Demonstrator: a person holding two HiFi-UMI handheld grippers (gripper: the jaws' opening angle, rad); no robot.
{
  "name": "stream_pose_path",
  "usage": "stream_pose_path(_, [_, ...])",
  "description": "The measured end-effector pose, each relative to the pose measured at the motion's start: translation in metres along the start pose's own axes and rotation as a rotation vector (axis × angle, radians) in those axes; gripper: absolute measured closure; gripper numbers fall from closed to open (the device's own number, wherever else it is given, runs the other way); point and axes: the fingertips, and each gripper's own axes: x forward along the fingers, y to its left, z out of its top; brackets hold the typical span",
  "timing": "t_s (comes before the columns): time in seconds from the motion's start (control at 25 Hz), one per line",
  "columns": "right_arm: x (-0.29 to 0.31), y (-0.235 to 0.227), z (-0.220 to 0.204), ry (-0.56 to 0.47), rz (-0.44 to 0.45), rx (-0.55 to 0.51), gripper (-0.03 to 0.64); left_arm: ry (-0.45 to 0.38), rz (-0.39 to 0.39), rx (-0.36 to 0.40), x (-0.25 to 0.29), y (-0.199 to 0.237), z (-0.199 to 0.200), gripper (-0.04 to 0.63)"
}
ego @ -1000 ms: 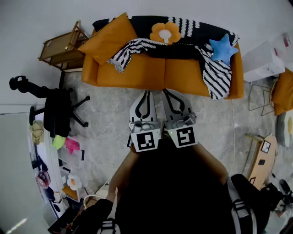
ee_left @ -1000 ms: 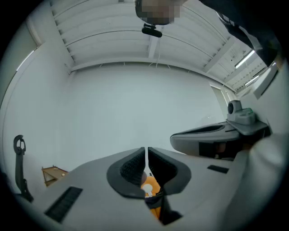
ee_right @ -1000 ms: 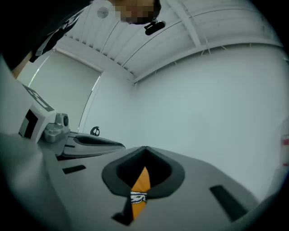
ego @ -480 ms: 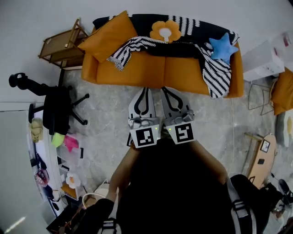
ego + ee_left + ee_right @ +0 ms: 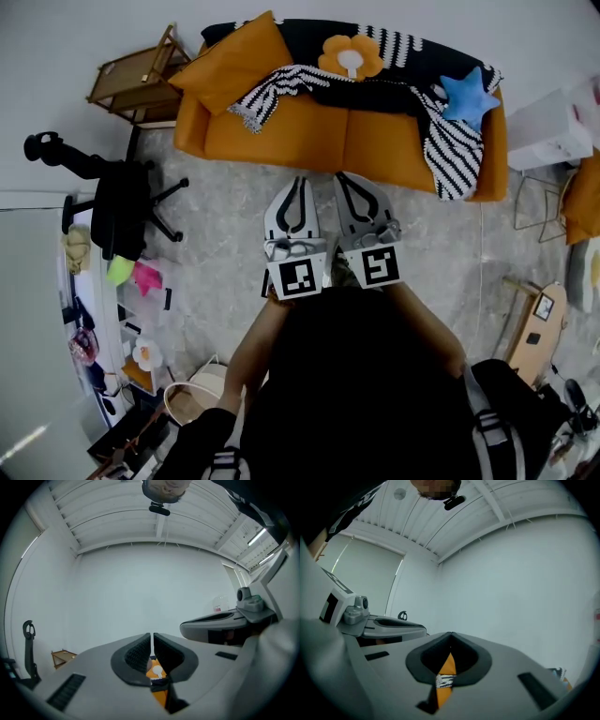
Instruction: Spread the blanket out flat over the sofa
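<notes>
An orange sofa (image 5: 309, 141) stands against the far wall. A black blanket with white stripes (image 5: 450, 145) lies bunched along its back and hangs over the right seat; another fold (image 5: 277, 89) trails onto the left seat. My left gripper (image 5: 302, 180) and right gripper (image 5: 341, 176) are held side by side over the floor, short of the sofa's front, both shut and empty. Between the left gripper's fingers I glimpse the sofa (image 5: 160, 693). The right gripper view shows the sofa (image 5: 447, 665) and a striped blanket edge (image 5: 444, 681).
On the sofa lie an orange cushion (image 5: 230, 61), a flower cushion (image 5: 350, 58) and a blue star cushion (image 5: 469, 94). A wooden side table (image 5: 136, 80) and black office chair (image 5: 117, 220) stand left; white boxes (image 5: 553, 127) and a wooden board (image 5: 534, 328) stand right.
The head view has shifted a little, so the sofa sits slightly further right in the picture. Both grippers stay side by side and shut.
</notes>
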Motion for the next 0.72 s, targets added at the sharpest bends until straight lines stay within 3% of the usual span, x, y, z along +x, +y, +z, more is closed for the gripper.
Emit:
stream_pose_path(0.28, [0.004, -0.004, -0.016, 0.021, 0.018, 0.017, 0.611, 0.025, 0.033, 0.023, 0.0, 0.005, -0.012, 0.557])
stream_pose_path(0.72, [0.008, -0.005, -0.016, -0.033, 0.074, 0.025, 0.611, 0.03, 0.087, 0.043, -0.003, 0.003, -0.018, 0.557])
